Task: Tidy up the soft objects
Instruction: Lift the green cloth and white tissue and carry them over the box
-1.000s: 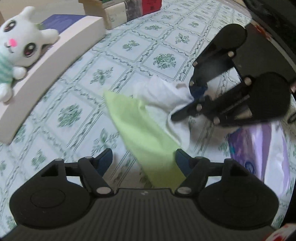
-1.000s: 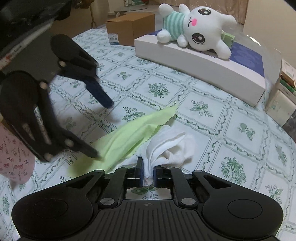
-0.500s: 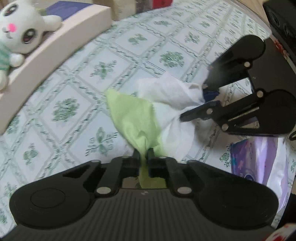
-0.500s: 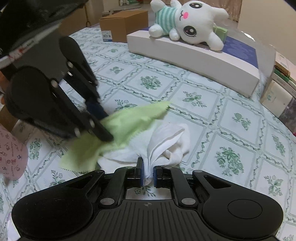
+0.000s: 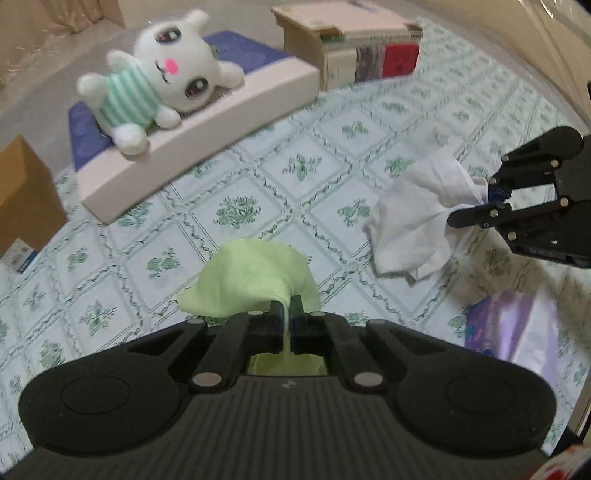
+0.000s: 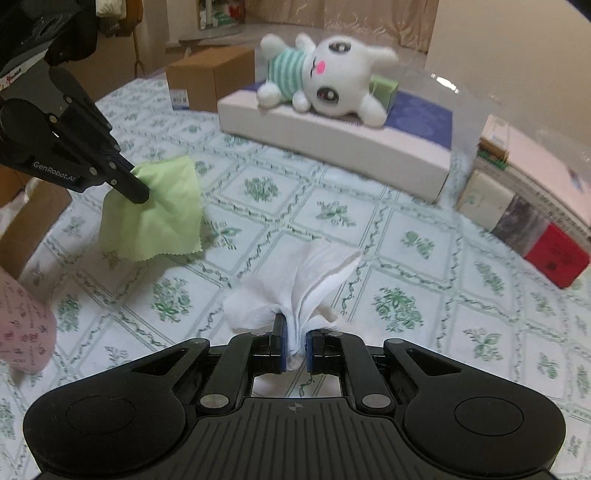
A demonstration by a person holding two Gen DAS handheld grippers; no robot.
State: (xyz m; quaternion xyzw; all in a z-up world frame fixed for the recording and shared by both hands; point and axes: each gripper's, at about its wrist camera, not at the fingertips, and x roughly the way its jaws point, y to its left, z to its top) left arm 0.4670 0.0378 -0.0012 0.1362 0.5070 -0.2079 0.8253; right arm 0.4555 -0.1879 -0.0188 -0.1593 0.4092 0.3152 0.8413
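"GenRobot.AI" in pale letters on black side of left gripper (image 6: 142, 194), right wrist view; other labels illegible

You're in home, lived-in room. Surface (image 6: 369, 236) wears floral-tiled household tablecloth. Plush bunny (image 6: 325, 77) lies on white box (image 6: 332, 147). Stack of books (image 5: 354, 48) sits at your far edge, cardboard box (image 6: 210, 77) beside it. Beige curtains (image 6: 332, 14) hang behind, clothes (image 6: 107, 18) hang in background. Patterned plastic bags (image 5: 517, 325) lie near you. Domestic clutter, no workshop or lab gear.
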